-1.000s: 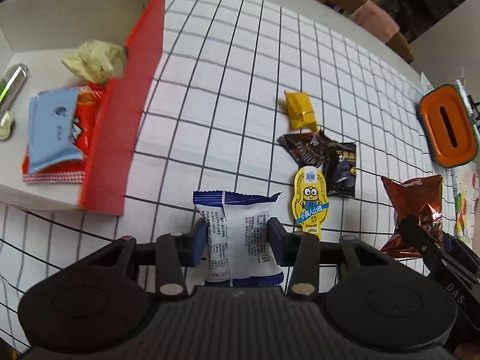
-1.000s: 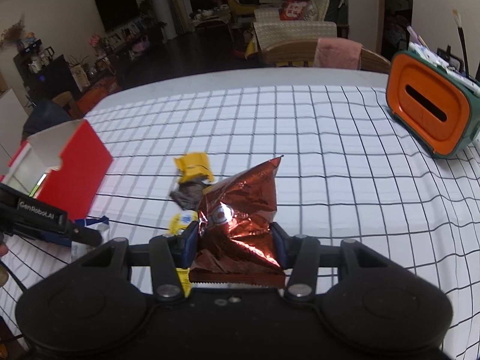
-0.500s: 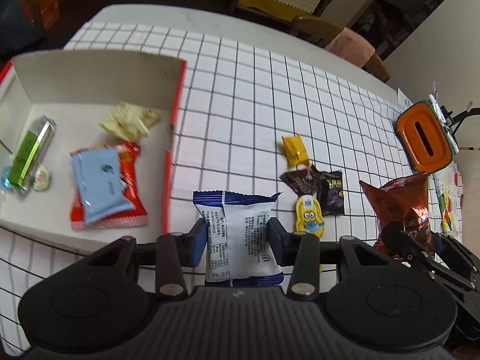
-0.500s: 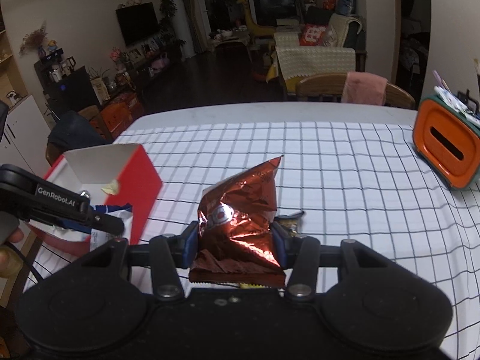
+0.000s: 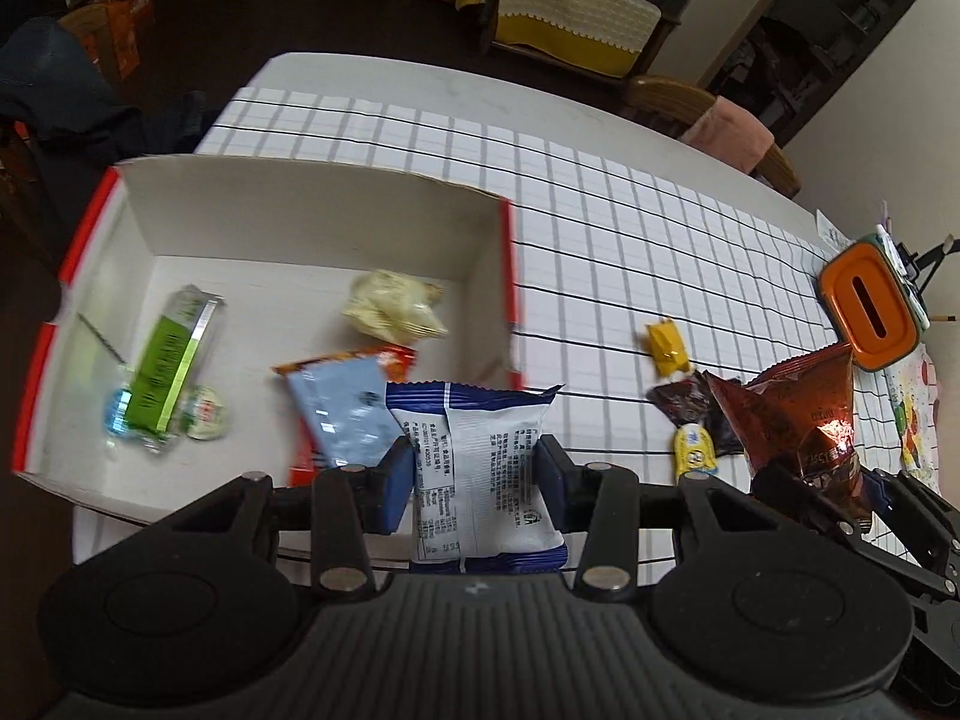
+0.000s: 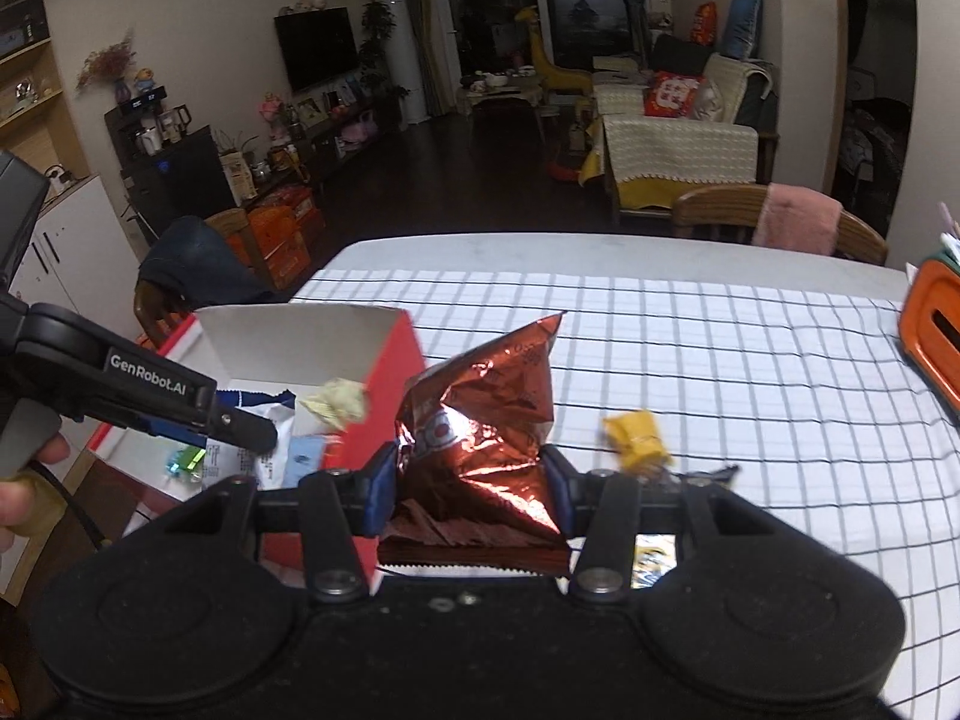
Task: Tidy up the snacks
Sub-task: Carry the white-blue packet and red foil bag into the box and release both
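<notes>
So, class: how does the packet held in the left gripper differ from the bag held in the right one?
The packet is white with blue ends; the bag is shiny copper-brown foil. The packet looks flat and smooth with small printed text; the bag is crumpled and rises to a point. Shared: each is clamped between a gripper's fingers, the left gripper and the right gripper, near the box.

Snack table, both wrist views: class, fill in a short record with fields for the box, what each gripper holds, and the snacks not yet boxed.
box: red outside, white inside, open, on the checked cloth
in box: green bar, pale pouch, light blue packet on a red packet, small round sweets
left gripper: shut on blue-white packet
right gripper: shut on copper foil bag
loose on cloth: yellow candy, dark wrappers, yellow cartoon sweet
far right: orange container
</notes>
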{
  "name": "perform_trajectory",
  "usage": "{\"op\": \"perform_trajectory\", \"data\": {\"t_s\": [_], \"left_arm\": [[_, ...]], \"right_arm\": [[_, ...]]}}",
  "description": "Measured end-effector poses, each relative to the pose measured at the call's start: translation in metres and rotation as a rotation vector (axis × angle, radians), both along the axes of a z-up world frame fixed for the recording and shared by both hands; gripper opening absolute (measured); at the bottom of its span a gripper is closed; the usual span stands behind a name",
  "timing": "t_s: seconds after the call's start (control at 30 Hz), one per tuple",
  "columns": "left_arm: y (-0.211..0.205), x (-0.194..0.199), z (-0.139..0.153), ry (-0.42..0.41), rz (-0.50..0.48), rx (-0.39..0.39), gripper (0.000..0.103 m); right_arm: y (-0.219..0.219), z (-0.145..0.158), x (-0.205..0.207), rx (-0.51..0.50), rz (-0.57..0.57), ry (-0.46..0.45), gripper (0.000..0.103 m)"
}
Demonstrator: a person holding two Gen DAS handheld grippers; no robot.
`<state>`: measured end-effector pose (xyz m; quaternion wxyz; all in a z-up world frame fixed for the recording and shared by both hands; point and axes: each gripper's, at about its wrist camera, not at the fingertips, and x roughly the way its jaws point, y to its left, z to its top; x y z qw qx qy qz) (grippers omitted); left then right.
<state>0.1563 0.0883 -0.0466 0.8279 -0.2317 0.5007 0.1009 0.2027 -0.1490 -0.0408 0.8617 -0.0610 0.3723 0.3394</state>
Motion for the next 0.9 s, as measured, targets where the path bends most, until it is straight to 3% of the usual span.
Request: {"op": "perform_trajectory", "data": {"t_s": [0.5,0.9], "left_arm": [[0.091,-0.024,-0.007,0.02,0.025,0.053,0.043],[0.138,-0.008,-0.034,0.072,0.024,0.111,0.043]], "right_arm": [[0.097,-0.006,-0.01,-0.03,0.053,0.013,0.048],[0.162,-0.041,-0.003,-0.114,0.089,0.045,0.048]]}}
